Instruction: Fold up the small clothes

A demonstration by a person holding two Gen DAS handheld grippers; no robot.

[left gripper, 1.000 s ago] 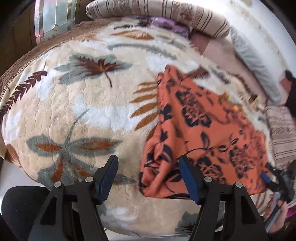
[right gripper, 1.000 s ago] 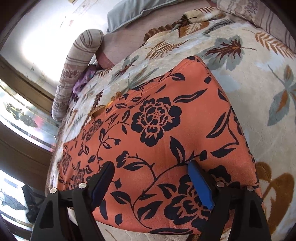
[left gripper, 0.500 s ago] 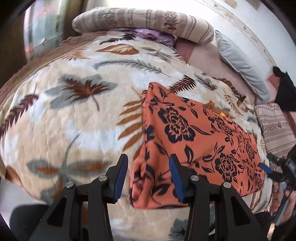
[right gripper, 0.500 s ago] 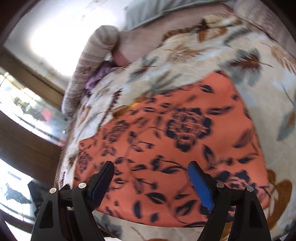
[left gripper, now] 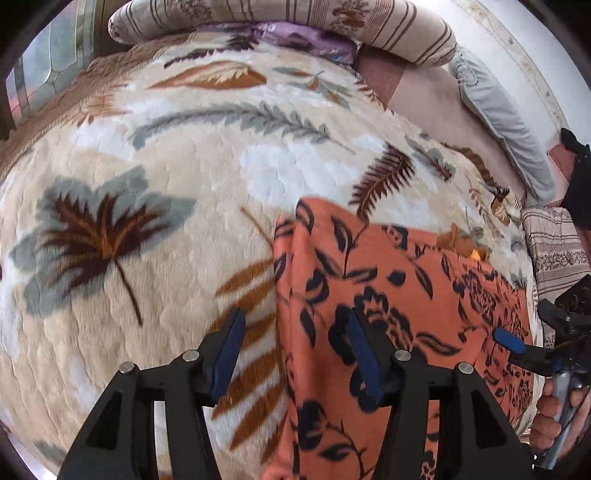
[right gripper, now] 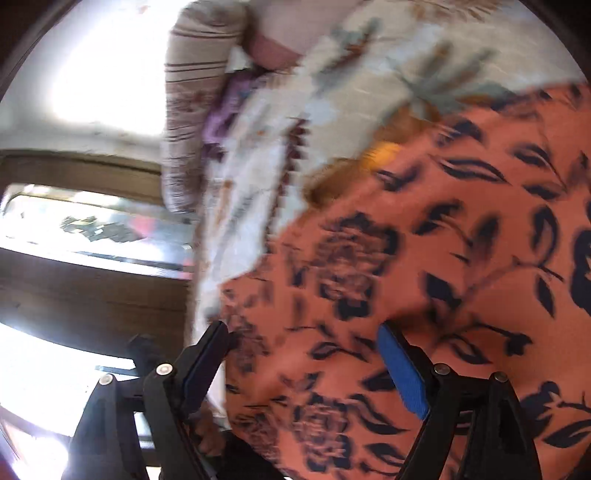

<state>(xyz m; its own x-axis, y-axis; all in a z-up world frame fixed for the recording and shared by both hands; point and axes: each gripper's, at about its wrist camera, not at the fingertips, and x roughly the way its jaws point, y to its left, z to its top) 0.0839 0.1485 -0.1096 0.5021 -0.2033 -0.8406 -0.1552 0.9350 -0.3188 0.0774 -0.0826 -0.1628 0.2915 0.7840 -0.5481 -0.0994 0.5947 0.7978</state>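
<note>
An orange garment with dark flowers (left gripper: 406,280) lies spread on the leaf-patterned blanket (left gripper: 147,184). My left gripper (left gripper: 295,343) hangs over the garment's near left edge. Its jaws are opening, and the folded edge runs between them without either pad pressing on it. In the blurred right wrist view the same garment (right gripper: 443,258) fills the right side. My right gripper (right gripper: 306,354) stands open above its other end, the left finger at the cloth's border. A blue pad (left gripper: 509,339) of that gripper and the person's hand (left gripper: 554,417) also show at the right of the left wrist view.
A striped bolster (left gripper: 295,22) lies along the far side with a purple cloth (left gripper: 295,37) tucked under it. A grey pillow (left gripper: 498,110) and a striped folded cover (left gripper: 554,243) sit at the right. Dark wood panelling and bright windows (right gripper: 92,229) stand beyond the bed's edge.
My left gripper slid over onto the garment's left edge; its jaws narrowed, then widened again. My right gripper swung along the garment toward its far end and stayed open.
</note>
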